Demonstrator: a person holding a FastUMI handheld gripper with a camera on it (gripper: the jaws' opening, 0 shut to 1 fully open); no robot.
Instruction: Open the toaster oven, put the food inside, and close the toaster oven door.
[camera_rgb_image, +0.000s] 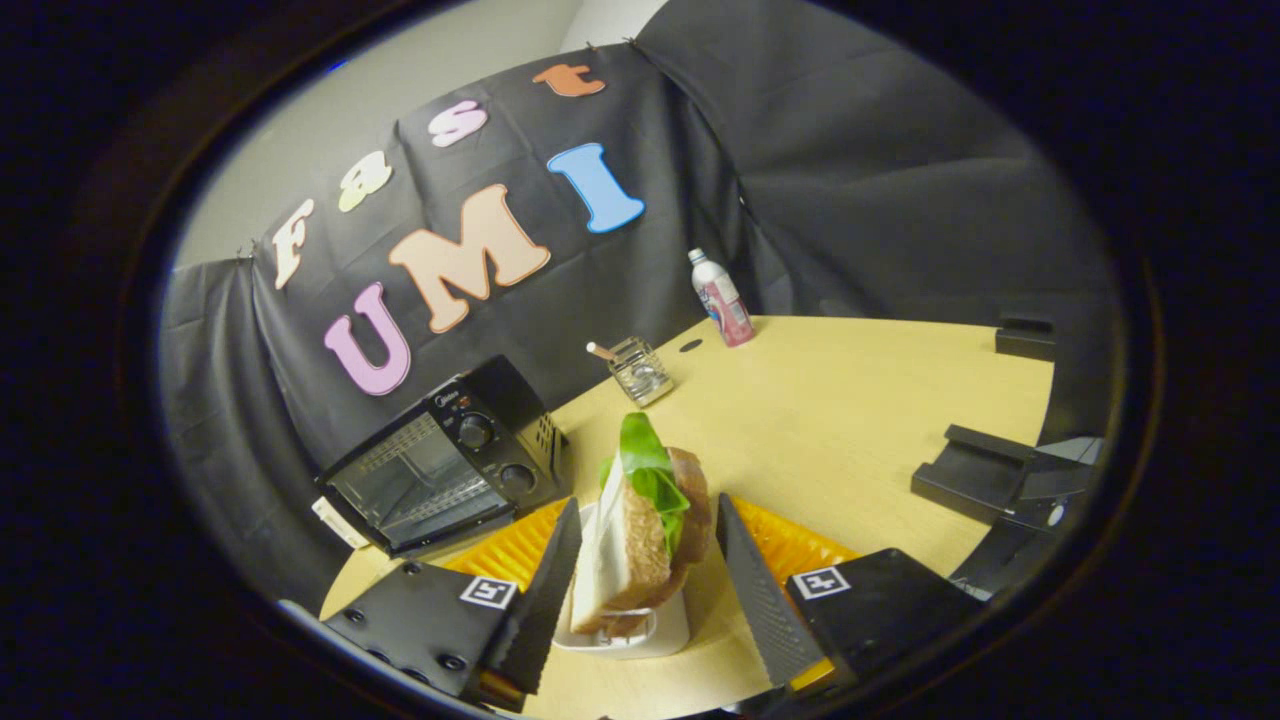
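Gripper (648, 560) spread wide around one sandwich, not gripping it.

One sandwich of brown-crusted bread with green lettuce (645, 530) stands on edge in a small white holder (640, 632) between the two black ribbed fingers (545, 590); gaps show on both sides, so it looks untouched. An orange ridged mat (790, 545) lies behind on the light wooden worktop (840, 420). One black toaster oven with glass door (440, 470), door closed, two knobs, sits beyond the left finger; brand text above knobs too small to read. Further back: one glass jar (640, 370), one pink-labelled bottle (722, 298), label unreadable.
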